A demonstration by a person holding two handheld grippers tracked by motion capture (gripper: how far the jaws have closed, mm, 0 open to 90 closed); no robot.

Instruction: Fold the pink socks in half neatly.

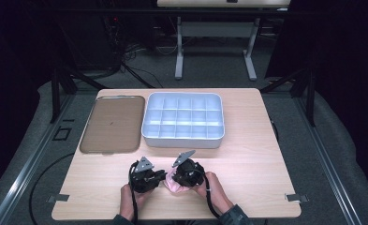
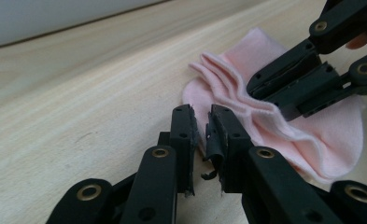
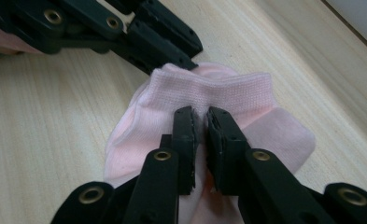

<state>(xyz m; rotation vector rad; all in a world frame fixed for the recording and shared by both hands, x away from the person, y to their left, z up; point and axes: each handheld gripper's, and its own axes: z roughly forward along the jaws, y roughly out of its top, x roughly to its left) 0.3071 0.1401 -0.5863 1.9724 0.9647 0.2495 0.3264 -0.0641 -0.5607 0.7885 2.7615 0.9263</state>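
A small pale pink knitted cotton sock point(image 1: 176, 182) was seen lying bunched on the light wooden counter point(image 1: 247, 178), directly between the two tools and near the counter's front edge.

In the right gripper view, the right hand-held gripper point(image 3: 200, 122) was seen with its jaws nearly together, a narrow gap left between them, at the ribbed cuff of the sock; whether the pads still pressed the fabric could not be told. In the left gripper view, the left hand-held gripper point(image 2: 201, 122) was seen with an equally narrow gap, its tips at the sock's near edge, and no fabric could be made out between its pads.

Several risks were judged from this. If the cuff was being pinched through a single layer only, the sock could be slipped out as soon as it was lifted. If the jaws were loosened too far, the folds just beyond the right tips could be let fall open and the bunched shape lost. Because the two tools were held so close, the jaws of one could be knocked against the other, dragging the sock sideways. A torn strip of pad lining was seen hanging from the left tool, on which the knit could be snagged.

The white plastic compartment tray point(image 1: 183, 139) and the flat brown lid point(image 1: 111, 124) lay well beyond both tools.
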